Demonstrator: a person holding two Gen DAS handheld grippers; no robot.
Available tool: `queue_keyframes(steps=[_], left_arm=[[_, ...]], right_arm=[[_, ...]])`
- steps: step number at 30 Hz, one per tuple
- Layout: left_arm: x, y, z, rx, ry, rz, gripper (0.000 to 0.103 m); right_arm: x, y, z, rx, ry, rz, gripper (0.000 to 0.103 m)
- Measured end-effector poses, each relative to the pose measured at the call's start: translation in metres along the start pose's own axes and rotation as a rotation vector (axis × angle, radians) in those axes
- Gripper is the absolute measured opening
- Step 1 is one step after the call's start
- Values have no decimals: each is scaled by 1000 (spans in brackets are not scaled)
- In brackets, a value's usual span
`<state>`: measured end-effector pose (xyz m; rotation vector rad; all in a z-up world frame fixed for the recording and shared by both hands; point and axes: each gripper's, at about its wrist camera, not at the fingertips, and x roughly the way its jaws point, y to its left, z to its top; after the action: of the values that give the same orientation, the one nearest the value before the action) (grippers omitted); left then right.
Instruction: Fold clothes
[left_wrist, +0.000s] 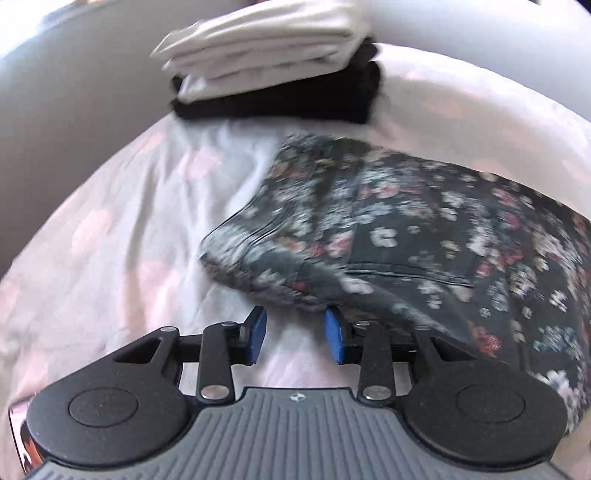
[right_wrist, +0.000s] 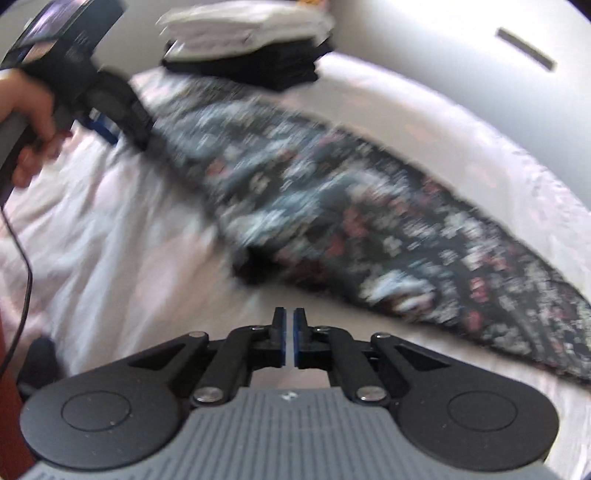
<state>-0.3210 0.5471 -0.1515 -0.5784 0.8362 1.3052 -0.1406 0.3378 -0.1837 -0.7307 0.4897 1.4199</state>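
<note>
Garment (left_wrist: 424, 236), dark floral, lay partly folded on the bedsheet (left_wrist: 110, 229), stretching diagonally across it in the right wrist view, heavily blurred there. Left gripper (left_wrist: 294, 334) sat low at the garment's near edge, jaws wide apart, nothing between the blue pads (left_wrist: 258, 332); the right pad touched or sat just under the fabric edge, hard to tell which. Right gripper (right_wrist: 290, 338) hovered over bare sheet just short of the garment, jaws nearly closed with only a thin slit, holding nothing. In the right wrist view a hand (right_wrist: 31, 122) gripped the left gripper's handle at the garment's far-left end, with a black cable (right_wrist: 22, 280) trailing down. Behind the garment, a stack (left_wrist: 273, 62) of folded clothes: white pieces on top of black ones, resting on the sheet near the pale wall (left_wrist: 74, 92).
</note>
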Motion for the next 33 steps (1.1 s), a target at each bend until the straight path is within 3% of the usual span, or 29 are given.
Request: queue_keyframes(steps=[6,9,13,17,18,22,27,33], left_arm=[[3,-4,2,-9,2,-42,41],[5,0,3,-48,1,-57,45],[5,-1,5,-60,-25,-64,46],[3,-6,8,-45,-62,-55,46],[2,-6,9,-43,-70,-54,46],[-2,-4,10,-54,-91,-29,49],[-5,2,12,-73,-111,10,61],[-16,6,15,-106,-175,66,61]], right_arm=[[14,-10,20,30,-74,-56,22],[32,-14,18,60,-26,-72,35],[49,-18,6,81,31,-60,35],[43,-24,6,87,29,-37,38],[39,-31,6,117,28,-28,43],[22,-63,5,237,26,-6,47],[-3,-114,-7,283,73,-101,47],[-35,-184,-29,394,131,-223,48]])
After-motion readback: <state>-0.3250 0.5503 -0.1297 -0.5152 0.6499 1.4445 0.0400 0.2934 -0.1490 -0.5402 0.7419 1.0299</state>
